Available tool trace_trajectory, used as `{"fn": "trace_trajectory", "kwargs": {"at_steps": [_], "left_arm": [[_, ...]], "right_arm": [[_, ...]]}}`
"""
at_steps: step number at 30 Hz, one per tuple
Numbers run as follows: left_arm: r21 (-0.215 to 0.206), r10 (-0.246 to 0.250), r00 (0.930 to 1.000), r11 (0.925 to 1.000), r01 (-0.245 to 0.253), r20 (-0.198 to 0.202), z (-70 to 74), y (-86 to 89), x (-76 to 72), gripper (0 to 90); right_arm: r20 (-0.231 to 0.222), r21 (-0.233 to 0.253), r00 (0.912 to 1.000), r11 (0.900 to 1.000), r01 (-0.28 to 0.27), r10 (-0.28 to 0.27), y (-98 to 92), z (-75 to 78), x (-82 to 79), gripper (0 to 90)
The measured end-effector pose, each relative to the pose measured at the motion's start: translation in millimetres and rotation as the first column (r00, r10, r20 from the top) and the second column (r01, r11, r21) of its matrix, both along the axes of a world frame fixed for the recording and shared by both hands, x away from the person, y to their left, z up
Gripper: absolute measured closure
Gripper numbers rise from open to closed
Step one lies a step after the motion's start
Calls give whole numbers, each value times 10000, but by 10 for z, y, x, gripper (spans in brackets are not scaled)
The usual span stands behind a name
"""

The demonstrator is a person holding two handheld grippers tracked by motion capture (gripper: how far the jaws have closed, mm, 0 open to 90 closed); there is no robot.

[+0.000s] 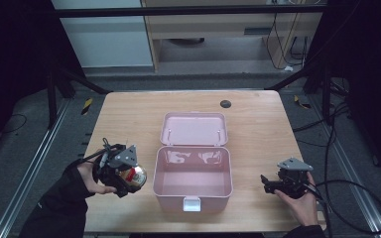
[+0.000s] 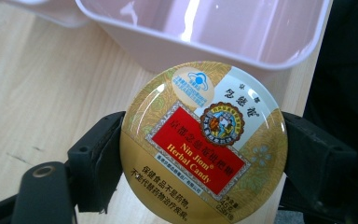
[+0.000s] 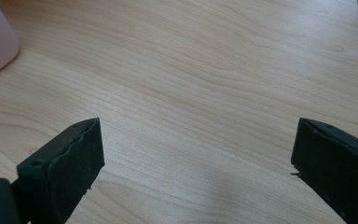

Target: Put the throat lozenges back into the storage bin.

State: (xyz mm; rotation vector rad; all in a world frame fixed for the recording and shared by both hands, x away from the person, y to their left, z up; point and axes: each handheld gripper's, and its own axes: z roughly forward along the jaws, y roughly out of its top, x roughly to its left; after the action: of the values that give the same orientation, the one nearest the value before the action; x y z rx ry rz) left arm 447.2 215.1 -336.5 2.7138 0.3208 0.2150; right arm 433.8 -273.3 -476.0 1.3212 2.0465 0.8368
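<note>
Nearest the person, the left gripper [image 1: 129,179] pinches a round herbal candy tin [image 2: 203,142] by its edges, held just left of the open pink box [image 1: 192,196]. The right gripper [image 1: 268,184] rests with its jaws spread wide over the bare table [image 3: 214,93]. The box looks empty, so the tin apparently awaits placing inside.

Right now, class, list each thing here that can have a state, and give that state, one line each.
Pink box: open, nothing visible inside.
Box lid: swung back, resting flat on table.
Candy tin: closed, clamped between left tongs.
Left tongs: shut on tin.
Right tongs: open, holding nothing.
</note>
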Motion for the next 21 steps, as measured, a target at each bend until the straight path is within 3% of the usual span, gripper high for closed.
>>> {"fn": "trace_trajectory", "kwargs": {"at_steps": [9,21], "left_arm": [[-62,-250,9994,9997,252,228,191,-181,53,196],[-56,-754,9968,9971,756,282,308,-462,121,196]], "right_arm": [[-13,12,10000,10000,-4,4,-6,-2,3,30],[-66,21,10000,10000,-42,42,-11,-10,6,33]]}}
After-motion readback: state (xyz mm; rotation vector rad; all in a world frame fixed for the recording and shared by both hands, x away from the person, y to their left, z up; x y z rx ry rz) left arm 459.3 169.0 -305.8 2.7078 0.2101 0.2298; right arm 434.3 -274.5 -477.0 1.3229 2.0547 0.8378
